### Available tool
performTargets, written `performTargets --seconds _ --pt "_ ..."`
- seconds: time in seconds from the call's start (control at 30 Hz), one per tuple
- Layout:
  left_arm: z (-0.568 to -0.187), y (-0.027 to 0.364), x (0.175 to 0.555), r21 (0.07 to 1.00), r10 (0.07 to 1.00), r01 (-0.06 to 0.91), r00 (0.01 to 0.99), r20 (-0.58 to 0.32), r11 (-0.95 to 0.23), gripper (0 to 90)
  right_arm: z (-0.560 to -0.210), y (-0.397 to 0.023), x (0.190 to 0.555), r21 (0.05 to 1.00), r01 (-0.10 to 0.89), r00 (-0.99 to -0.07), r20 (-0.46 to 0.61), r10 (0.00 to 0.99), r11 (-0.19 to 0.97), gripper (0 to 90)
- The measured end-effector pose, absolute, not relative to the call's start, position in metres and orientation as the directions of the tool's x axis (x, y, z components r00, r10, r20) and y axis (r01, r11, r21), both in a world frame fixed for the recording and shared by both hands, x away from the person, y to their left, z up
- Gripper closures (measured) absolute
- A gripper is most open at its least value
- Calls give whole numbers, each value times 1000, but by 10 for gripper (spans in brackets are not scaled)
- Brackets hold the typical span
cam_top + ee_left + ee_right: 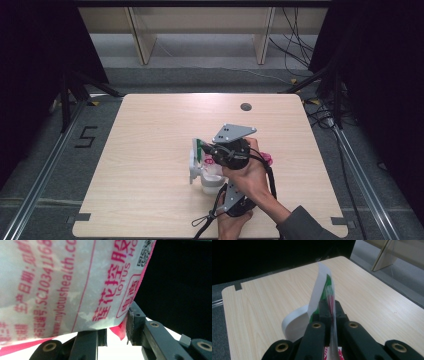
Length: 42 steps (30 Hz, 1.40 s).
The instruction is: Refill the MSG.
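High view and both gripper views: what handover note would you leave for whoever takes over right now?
Right tool: shut on the top edge of the plastic packet.
Left tool: holds the packet's lower part between its jaws.
Packet held over the white cup, mid-table.
Done: packet gripped at both ends.
Left: apparently opening it and emptying it into the cup; whether it is torn yet cannot be told.

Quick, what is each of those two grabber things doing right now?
Left gripper: closed on the printed plastic bag.
Right gripper: shut on the bag's thin top edge.
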<state>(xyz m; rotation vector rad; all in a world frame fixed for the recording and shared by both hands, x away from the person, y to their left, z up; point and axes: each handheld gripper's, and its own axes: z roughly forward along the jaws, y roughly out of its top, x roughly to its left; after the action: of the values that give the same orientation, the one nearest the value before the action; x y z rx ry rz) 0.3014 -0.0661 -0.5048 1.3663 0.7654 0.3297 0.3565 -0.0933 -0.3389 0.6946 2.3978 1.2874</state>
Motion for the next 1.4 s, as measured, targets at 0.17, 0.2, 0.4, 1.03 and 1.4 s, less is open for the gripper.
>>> performTargets --seconds 0.17,0.2,0.4,1.03,1.4 --pt "-505 -67 301 955 624 215 723 -297 206 731 -341 -93 359 843 233 -829 -89 553 485 900" --pt "-505 -67 301 955 624 216 723 -297 205 732 -340 -94 359 842 236 -830 -85 551 486 900" --pt "-505 -67 301 954 620 217 725 -299 206 731 -341 -93 358 846 234 -827 -87 556 480 900" --pt "-510 -60 303 976 676 207 709 -201 74 730 -338 -102 357 861 239 -825 -63 561 449 900" --pt "-518 -59 302 973 690 226 698 -191 40 711 -338 -120 353 881 237 -831 -35 556 410 900"
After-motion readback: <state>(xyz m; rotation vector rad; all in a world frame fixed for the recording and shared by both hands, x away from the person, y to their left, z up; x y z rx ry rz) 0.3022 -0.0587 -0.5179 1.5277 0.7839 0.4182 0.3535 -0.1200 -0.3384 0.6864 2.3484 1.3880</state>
